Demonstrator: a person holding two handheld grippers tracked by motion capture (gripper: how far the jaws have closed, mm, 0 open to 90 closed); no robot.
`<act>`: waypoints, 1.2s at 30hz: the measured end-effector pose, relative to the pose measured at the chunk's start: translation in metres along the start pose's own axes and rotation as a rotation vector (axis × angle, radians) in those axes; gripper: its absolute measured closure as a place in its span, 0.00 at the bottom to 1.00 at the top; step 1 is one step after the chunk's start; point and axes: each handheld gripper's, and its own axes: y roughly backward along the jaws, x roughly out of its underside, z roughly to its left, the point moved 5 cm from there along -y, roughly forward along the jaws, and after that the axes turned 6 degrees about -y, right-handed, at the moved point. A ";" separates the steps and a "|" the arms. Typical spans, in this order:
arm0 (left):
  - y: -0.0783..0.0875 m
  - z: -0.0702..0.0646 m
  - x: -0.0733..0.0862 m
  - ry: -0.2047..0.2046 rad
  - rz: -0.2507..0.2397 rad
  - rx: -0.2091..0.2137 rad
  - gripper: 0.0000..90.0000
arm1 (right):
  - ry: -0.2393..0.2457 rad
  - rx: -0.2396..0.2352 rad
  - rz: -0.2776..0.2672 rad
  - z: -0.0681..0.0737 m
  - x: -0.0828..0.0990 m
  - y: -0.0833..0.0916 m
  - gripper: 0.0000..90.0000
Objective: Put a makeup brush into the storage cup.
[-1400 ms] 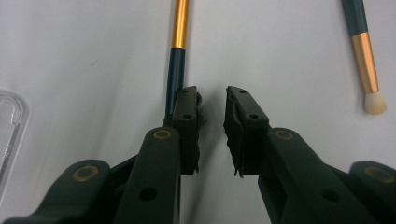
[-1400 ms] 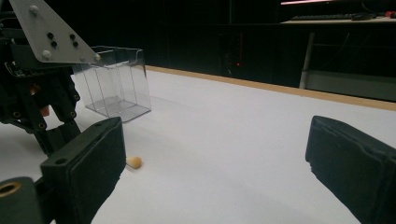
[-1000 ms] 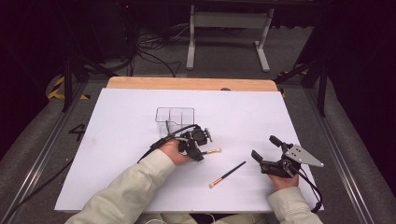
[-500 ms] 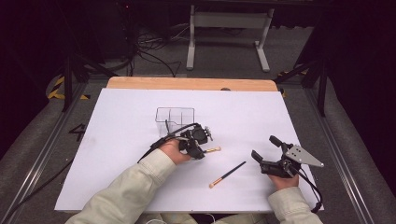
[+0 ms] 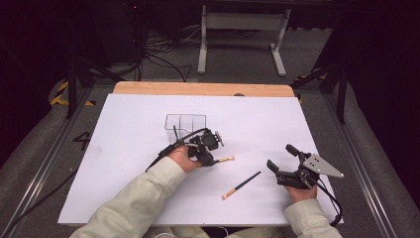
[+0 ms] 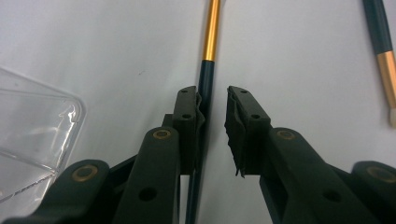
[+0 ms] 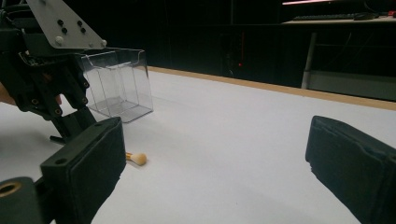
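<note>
Nothing has shifted on the bench since the earlier frames: both hands sit where they were, and the two makeup brushes and the clear organizer lie as before.

Left gripper (image 5: 212,151) is down over the near-left makeup brush (image 6: 208,70), just near of the clear acrylic organizer (image 5: 185,126). Its fingers (image 6: 189,126) are slightly apart and astride the dark handle. One pad touches the handle; the other stands off with a visible gap, so no clamp. The brush lies flat on the bench (image 5: 124,148).

Right gripper (image 5: 282,171) rests at the near right, fingers (image 7: 348,163) wide open, holding nothing. The second brush (image 5: 241,185) lies loose between the two hands.

My read: the step is picking this brush up to drop it in the organizer.
- Centre the handle between the pads before closing; it is hard against one side now.
- Grip on the dark handle, short of the gold ferrule, which looks slippery.
- Close fully, then lift straight, so the thin handle doesn't roll out.
</note>
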 end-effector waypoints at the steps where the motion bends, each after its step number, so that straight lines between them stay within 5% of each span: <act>1: -0.001 0.000 0.000 0.005 0.005 0.004 0.82 | 0.000 0.000 0.000 0.000 0.000 0.000 0.06; 22: -0.007 -0.002 0.001 -0.020 0.077 0.014 0.91 | -0.009 -0.001 0.000 0.000 0.000 0.000 0.06; 36: 0.008 -0.008 -0.002 -0.026 0.042 0.011 0.92 | -0.010 -0.001 0.001 0.000 0.000 0.001 0.06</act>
